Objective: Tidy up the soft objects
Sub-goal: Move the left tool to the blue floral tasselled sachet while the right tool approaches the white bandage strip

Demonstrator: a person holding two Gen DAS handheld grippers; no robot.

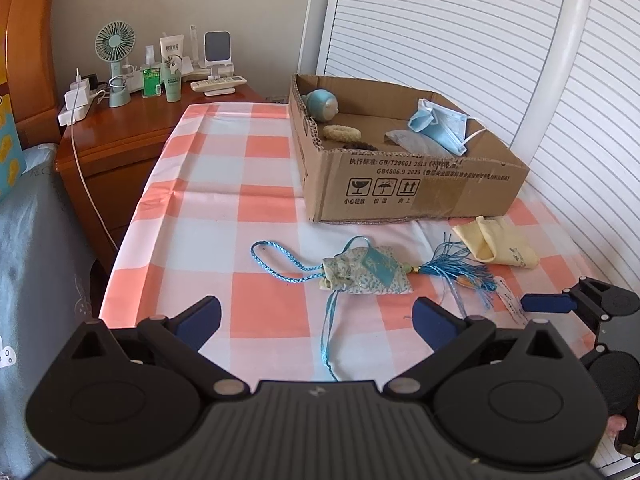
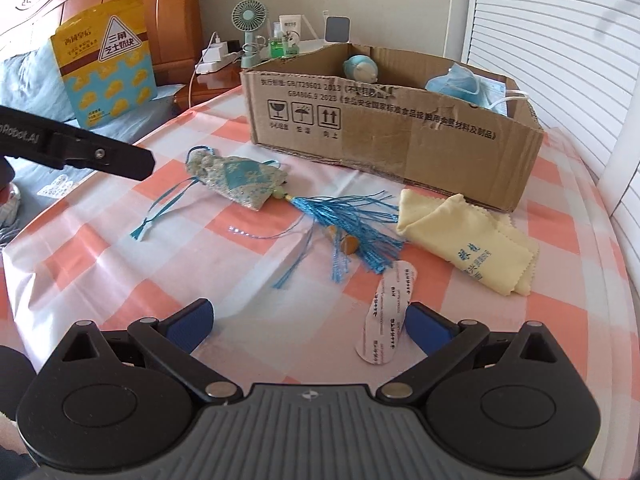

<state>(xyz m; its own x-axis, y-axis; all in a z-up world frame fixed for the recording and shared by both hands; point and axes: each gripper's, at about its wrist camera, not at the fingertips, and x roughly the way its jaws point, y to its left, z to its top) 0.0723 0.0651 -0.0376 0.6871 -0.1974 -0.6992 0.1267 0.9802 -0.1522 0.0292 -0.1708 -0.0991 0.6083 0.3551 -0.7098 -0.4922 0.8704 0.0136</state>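
Lying on the checked cloth (image 1: 256,292), in front of the box (image 1: 404,184): one sachet (image 1: 362,274) of pale floral fabric, with a blue braided loop at one end and a blue tassel (image 2: 352,220) at the other, spread out flat.
Beside the tassel, near the box's front wall: one yellow cloth (image 2: 468,236), folded, with blue print on it.
Near the right gripper's fingers: one white printed strip (image 2: 384,316), flat on the cloth.
Inside the box: blue masks (image 1: 440,124) at the right side, a blue round toy (image 1: 322,104) in the far left corner, a cream ring (image 1: 342,133) just in front of it, and a dark item by the front wall, too hidden to name.
Left gripper (image 1: 318,316): jaws wide apart, holding nothing, above the cloth short of the sachet.
Right gripper (image 2: 308,326): jaws wide apart, holding nothing, above the cloth; the strip's lower end lies just inside its right finger.
Background: nightstand (image 1: 120,136) with a small fan (image 1: 116,46), bottles and chargers.
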